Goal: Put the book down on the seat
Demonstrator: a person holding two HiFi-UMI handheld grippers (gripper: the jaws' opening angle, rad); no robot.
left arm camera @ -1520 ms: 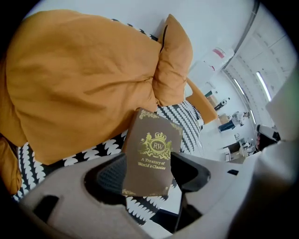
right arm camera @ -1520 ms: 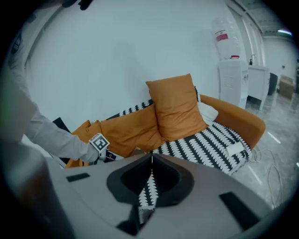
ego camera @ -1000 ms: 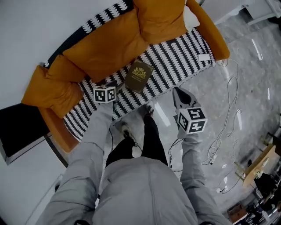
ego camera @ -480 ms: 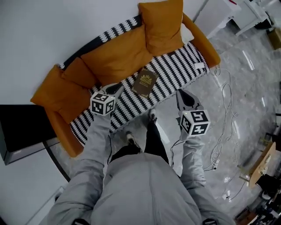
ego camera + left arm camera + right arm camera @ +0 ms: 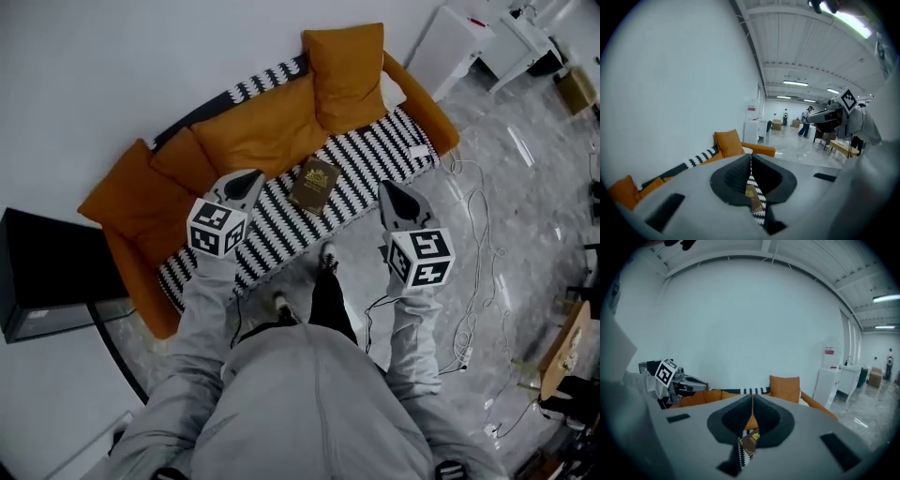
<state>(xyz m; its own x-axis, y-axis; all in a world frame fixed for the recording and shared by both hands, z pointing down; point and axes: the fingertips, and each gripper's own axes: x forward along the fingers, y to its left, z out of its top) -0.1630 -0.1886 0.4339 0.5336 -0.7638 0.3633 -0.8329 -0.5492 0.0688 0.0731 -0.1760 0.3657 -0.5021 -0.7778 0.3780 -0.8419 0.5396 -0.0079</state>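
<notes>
A dark brown book (image 5: 315,184) with a gold emblem lies flat on the black-and-white striped seat (image 5: 375,155) of an orange sofa. My left gripper (image 5: 247,178) hangs left of the book, clear of it, jaws shut and empty. Over the floor to the book's right hovers my right gripper (image 5: 387,190), also shut and empty. In the left gripper view the book (image 5: 753,199) shows below the closed left gripper (image 5: 750,161). In the right gripper view the book (image 5: 751,439) sits under the closed right gripper (image 5: 752,401).
Orange back cushions (image 5: 262,127) line the sofa. A black box (image 5: 47,281) stands to its left and a white cabinet (image 5: 455,42) to its right. White cables (image 5: 478,234) trail over the grey marble floor, and a wooden bench (image 5: 567,347) stands at the right edge.
Both grippers have drawn back and up from the sofa. The left gripper has left the book's side and its jaws have shut. The book has stayed on the seat.
</notes>
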